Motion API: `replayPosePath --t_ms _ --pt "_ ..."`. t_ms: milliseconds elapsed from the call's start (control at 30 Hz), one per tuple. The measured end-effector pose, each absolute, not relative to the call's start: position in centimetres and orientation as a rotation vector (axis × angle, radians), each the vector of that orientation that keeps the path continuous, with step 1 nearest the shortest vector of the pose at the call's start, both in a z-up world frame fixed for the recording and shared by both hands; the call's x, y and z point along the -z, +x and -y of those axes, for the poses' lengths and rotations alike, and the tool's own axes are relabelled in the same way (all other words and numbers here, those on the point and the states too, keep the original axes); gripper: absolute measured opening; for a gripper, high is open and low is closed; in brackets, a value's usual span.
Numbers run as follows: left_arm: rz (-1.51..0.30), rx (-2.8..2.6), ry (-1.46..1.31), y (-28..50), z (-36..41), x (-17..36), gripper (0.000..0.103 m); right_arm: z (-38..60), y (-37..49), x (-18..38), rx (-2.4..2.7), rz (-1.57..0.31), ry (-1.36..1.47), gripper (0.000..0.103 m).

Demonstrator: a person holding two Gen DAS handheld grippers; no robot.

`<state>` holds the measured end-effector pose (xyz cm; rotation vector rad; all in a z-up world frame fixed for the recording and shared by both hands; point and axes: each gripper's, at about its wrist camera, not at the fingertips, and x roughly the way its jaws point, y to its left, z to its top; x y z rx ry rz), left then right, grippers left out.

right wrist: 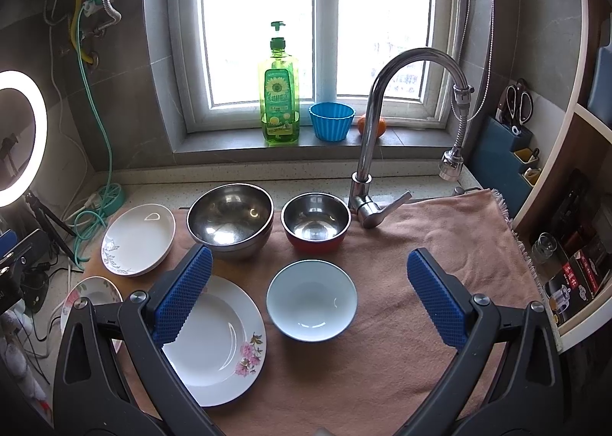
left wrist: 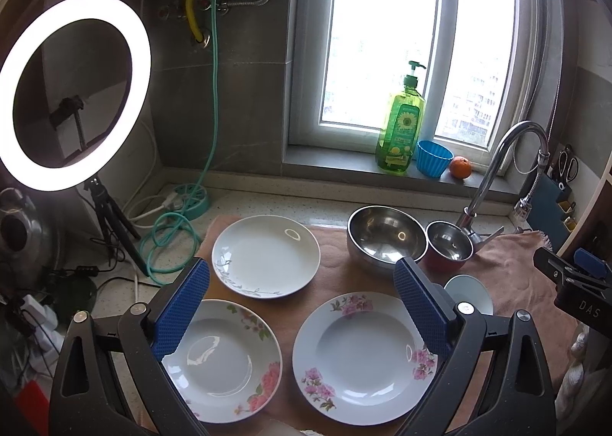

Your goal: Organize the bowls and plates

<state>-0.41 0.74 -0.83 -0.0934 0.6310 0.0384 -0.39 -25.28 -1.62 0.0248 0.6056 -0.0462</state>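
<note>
Both tongs gape, holding nothing. Left tongs (left wrist: pixel 302 302) view shows 3 plates (left wrist: pixel 266 255) at frame centre; right tongs (right wrist: pixel 310 296) view alone shows fully the pale bowl (right wrist: pixel 311 300) centre frame on the towel (right wrist: pixel 440 244).

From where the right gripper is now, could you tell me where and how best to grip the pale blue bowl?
Grip the pale blue bowl by its rim, one finger inside and one outside, coming from above on its right side. It sits upright and empty on the towel, with bare cloth to its right, while the flowered plate lies close on its left.
</note>
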Motion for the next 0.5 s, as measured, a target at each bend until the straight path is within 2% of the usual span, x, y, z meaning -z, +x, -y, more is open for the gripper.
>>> replayPosePath --t_ms 500 --pt "-0.633 -0.037 -0.091 -0.38 -0.67 0.93 0.097 25.31 -0.66 2.19 0.046 -0.608 0.025 0.103"
